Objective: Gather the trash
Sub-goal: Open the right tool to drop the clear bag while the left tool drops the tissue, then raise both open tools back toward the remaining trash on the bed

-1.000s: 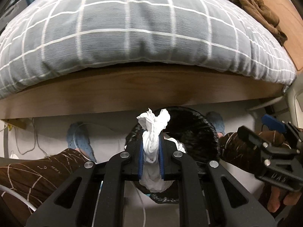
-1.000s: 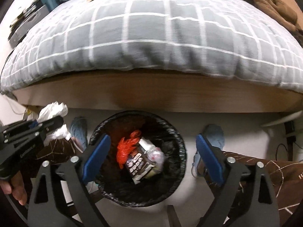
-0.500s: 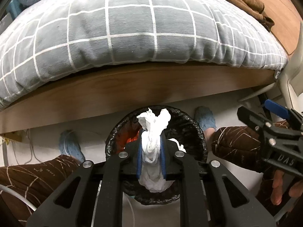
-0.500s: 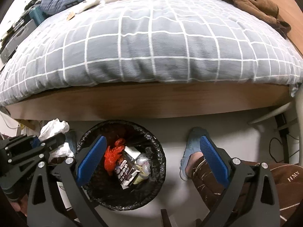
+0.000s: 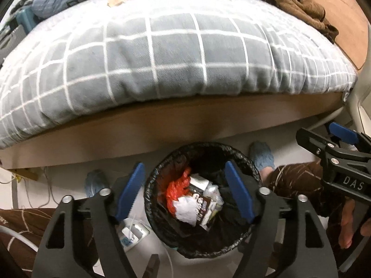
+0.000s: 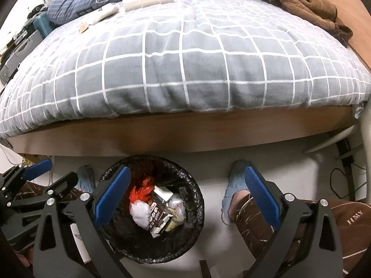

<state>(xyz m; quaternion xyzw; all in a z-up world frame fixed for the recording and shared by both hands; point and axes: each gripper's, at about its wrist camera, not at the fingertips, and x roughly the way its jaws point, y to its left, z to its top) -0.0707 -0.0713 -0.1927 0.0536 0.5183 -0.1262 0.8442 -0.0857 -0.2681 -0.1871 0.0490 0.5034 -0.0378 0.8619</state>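
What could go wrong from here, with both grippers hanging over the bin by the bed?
1. The left gripper has its jaws opening right above the black-lined round trash bin; dipping lower could snag the liner.
2. The crumpled white tissue sits high on the pile, so it may roll off if the bin is bumped.
3. White cables and a small white device lie on the floor beside the bin, a tangle or trip risk.
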